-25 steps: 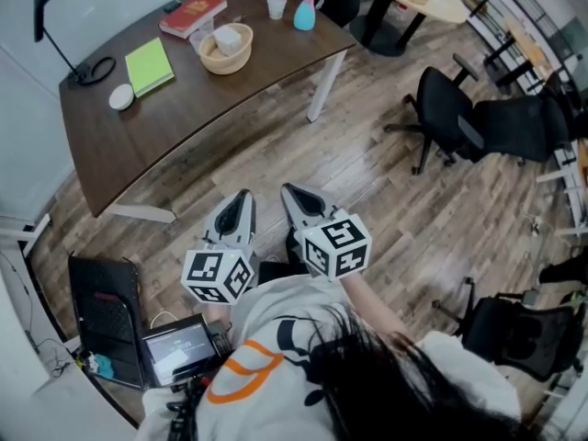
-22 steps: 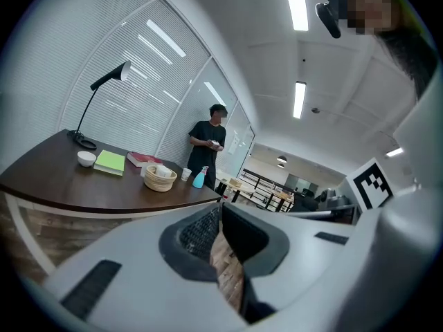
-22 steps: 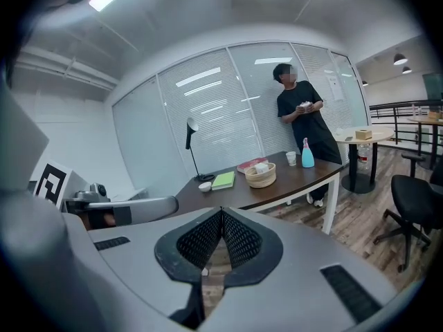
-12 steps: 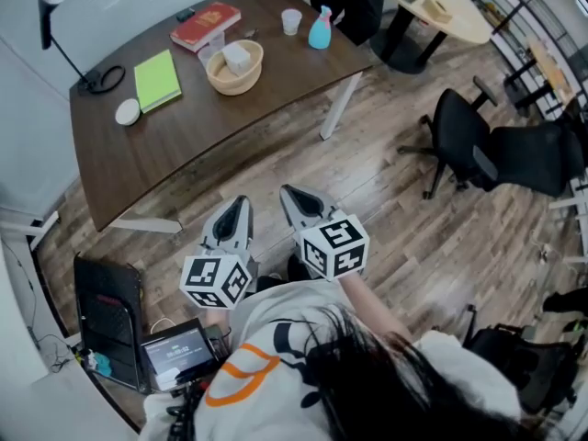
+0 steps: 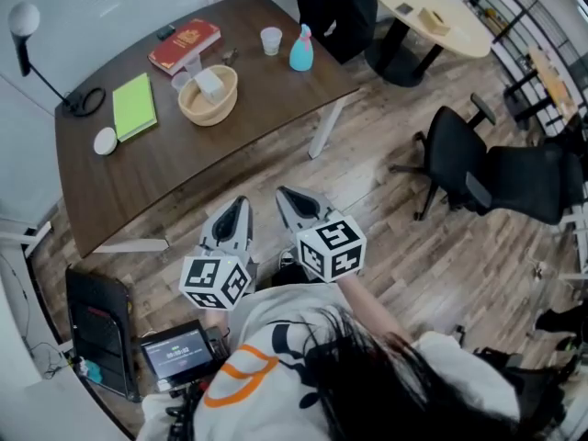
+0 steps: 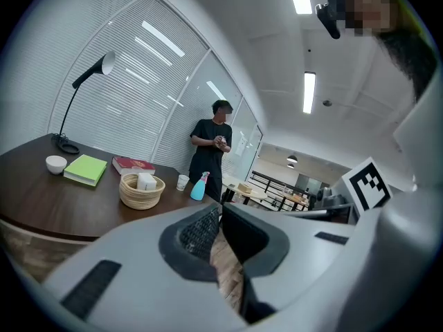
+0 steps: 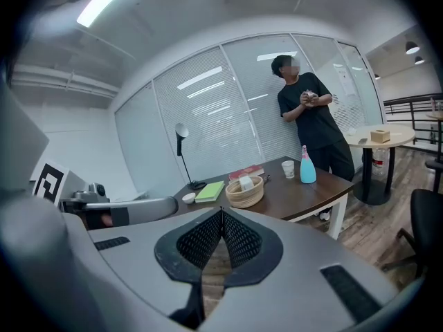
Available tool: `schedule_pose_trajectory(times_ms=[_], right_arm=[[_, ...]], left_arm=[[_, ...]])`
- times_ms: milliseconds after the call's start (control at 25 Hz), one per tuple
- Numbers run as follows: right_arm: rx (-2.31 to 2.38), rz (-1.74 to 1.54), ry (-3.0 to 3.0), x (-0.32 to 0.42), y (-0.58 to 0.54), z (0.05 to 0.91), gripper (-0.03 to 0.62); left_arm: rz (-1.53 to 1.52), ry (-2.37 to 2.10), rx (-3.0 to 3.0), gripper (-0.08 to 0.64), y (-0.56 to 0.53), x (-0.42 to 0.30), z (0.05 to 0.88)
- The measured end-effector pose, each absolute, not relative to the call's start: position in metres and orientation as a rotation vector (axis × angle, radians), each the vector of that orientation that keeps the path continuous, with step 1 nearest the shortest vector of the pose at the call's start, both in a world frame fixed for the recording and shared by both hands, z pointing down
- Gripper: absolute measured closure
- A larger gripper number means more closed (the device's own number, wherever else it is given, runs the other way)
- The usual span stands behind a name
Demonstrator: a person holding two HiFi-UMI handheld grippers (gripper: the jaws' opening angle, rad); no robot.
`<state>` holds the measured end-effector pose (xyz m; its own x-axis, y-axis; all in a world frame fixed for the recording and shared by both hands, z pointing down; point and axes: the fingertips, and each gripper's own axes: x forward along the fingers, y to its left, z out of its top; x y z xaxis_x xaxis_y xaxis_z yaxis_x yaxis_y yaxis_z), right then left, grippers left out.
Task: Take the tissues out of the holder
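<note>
The tissues (image 5: 209,84), a small white pack, stand in the woven holder (image 5: 204,113) on the dark table (image 5: 184,163), well ahead of both pairs of jaws and somewhat left of the line they point along. In each gripper view the holder shows above and beyond the tips, far out of reach. The pack pokes up over the rim, which probably leaves its top free for a pinch from above. Beyond the holder, farther from the jaws, lie a red book (image 5: 185,46), a paper cup (image 5: 270,40) and a blue spray bottle (image 5: 301,51). To its left are a green notebook (image 5: 134,107) and a desk lamp (image 5: 24,18), and a person (image 5: 333,3) in black stands at the far edge. The left gripper (image 5: 242,199) and the right gripper (image 5: 283,192) are held side by side over the wooden floor (image 5: 367,182), both aimed at the table, apparently for the approach. Each pair of jaws is closed tip to tip on nothing, which seems sensible with no grasp due yet.
</note>
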<state>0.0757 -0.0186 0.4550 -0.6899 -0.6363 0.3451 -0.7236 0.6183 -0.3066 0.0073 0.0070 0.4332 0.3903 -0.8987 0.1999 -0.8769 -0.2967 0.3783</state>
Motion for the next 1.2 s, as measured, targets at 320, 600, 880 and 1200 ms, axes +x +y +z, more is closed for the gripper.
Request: schedule_pose_trajectory(times_ms=[320, 600, 880, 1200], right_arm=[[1.051, 0.673, -2.650, 0.087, -0.049, 0.465, 0.580], [1.054, 0.711, -2.662, 0.084, -0.068, 0.467, 0.580], [1.108, 0.698, -2.658, 0.077, -0.094, 0.465, 0.580], [1.116, 0.700, -2.645, 0.043, -0.130, 0.467, 0.580]], left_arm=[[-0.035, -1.586, 2.179, 0.552, -0.019, 0.018, 0.442], [0.009, -1.595, 2.180, 0.552, -0.040, 0.013, 0.442], [0.007, -1.559, 2.215, 0.552, -0.069, 0.003, 0.443], [0.032, -1.541, 2.245, 0.552, -0.103, -0.027, 0.444]])
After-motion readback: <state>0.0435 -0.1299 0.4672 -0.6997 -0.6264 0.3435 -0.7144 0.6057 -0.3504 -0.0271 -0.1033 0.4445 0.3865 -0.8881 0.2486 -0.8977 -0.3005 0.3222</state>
